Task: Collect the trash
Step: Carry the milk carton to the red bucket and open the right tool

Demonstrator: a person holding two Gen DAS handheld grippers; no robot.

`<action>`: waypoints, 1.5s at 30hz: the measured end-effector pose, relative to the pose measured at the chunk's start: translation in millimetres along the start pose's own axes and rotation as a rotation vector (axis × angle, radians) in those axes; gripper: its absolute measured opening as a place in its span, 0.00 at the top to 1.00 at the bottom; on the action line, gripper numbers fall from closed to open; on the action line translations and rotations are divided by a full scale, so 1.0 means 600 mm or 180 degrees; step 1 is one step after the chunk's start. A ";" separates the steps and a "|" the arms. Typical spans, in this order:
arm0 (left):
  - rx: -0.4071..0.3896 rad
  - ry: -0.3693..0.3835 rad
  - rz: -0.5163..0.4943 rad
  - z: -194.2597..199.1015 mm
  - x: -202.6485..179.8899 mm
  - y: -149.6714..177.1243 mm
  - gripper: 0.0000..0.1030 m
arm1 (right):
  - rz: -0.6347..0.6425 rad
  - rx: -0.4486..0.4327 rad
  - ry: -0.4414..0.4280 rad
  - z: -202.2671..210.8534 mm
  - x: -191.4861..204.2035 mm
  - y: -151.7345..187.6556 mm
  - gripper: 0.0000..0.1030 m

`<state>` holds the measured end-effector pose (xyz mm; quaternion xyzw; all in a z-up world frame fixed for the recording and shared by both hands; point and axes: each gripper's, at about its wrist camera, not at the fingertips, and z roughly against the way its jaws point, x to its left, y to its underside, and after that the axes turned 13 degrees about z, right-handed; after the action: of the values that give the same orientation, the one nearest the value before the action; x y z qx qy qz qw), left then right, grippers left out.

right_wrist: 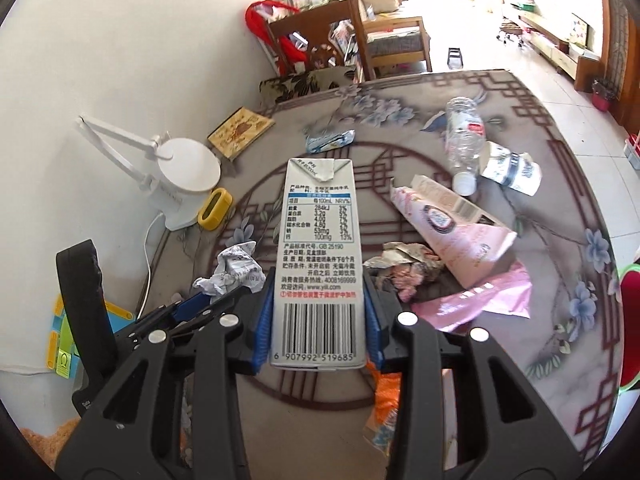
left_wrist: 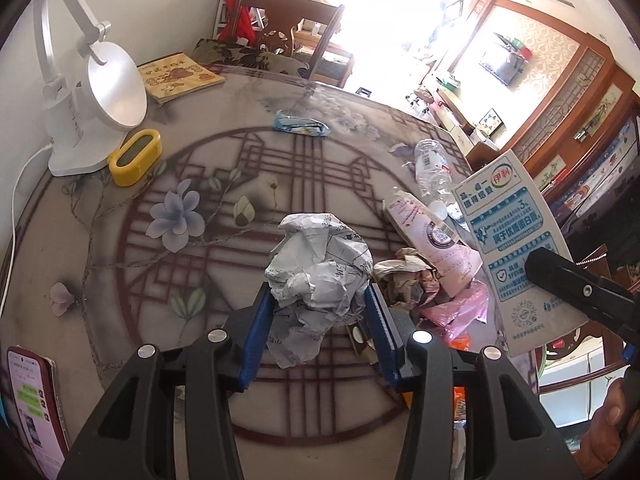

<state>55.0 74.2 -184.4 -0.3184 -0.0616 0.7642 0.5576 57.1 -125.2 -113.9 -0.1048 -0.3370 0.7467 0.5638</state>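
Note:
My left gripper is shut on a crumpled ball of printed paper and holds it above the table; the ball also shows in the right wrist view. My right gripper is shut on a blue and white milk carton, also seen in the left wrist view. On the table lie a pink carton, crumpled brown paper, a pink plastic bag, a clear plastic bottle, a blue wrapper and a torn white label.
A white desk lamp, a yellow clock and a book stand at the table's far left. A phone lies at the near left edge. A wooden chair stands behind the table. Orange packaging lies below the right gripper.

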 end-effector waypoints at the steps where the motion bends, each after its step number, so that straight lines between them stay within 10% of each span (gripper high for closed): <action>1: -0.0005 0.0003 -0.0032 0.003 -0.007 0.003 0.57 | -0.0017 -0.0016 0.0003 0.005 -0.004 0.002 0.64; 45: 0.0113 0.0423 -0.0941 -0.030 -0.477 0.175 0.57 | -0.0812 -0.0383 0.0329 0.248 -0.402 0.166 0.64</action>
<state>29.8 -224.7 -126.0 -0.3458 -0.0572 0.6520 0.6724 -17.1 -416.7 -118.0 -0.1330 -0.3623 0.6411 0.6633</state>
